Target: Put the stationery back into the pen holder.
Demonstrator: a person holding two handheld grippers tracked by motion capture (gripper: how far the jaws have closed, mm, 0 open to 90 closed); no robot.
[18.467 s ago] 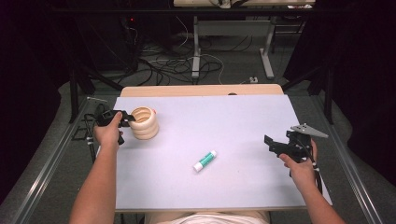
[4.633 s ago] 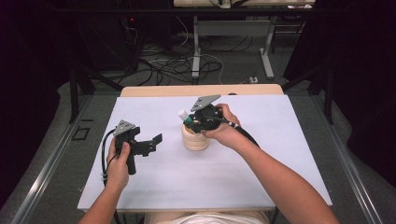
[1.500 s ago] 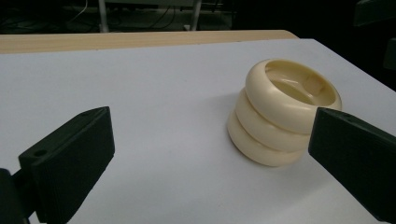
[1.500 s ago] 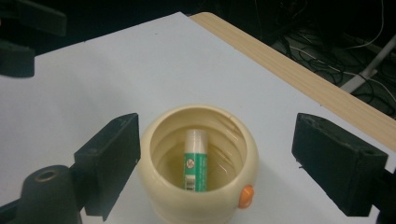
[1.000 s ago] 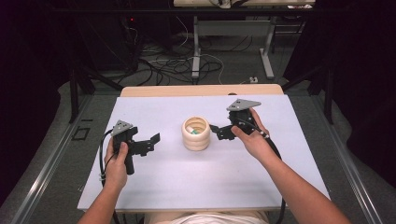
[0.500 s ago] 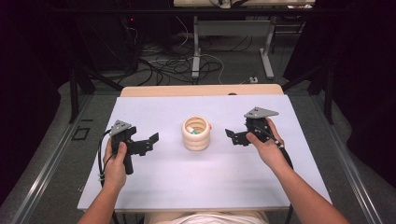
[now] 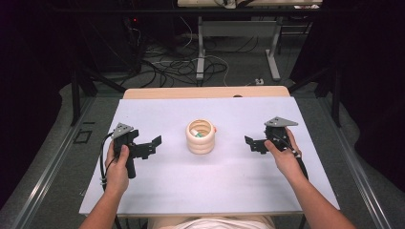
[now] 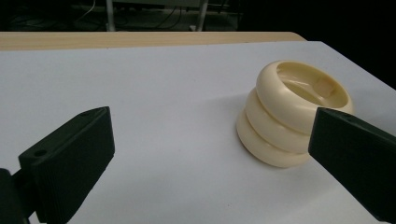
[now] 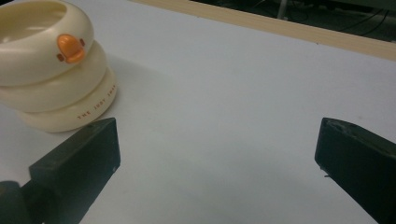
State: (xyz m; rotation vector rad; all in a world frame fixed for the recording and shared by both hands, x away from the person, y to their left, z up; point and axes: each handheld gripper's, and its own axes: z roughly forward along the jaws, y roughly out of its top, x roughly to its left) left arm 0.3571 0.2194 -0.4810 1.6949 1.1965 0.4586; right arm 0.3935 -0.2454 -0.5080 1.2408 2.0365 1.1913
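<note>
Both grippers, left & right, had jaws apart, holding nothing, flanking upright cream ringed cup, axis vertical, mouth up, orange beak toward right gripper.

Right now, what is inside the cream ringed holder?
Inside the cream ringed holder, the high view shows a small green and white item lying at the bottom. The rim hides the rest, so its full shape is unclear.

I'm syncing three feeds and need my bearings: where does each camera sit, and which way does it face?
High view: above the person's side, looking forward and down on the table; both forearms, left claw, right claw.
Left claw view: on the left claw, facing the cream ringed holder; two black jaws, apart.
Right claw view: on the right claw, holder at left, jaws apart.
All share the holder.
</note>
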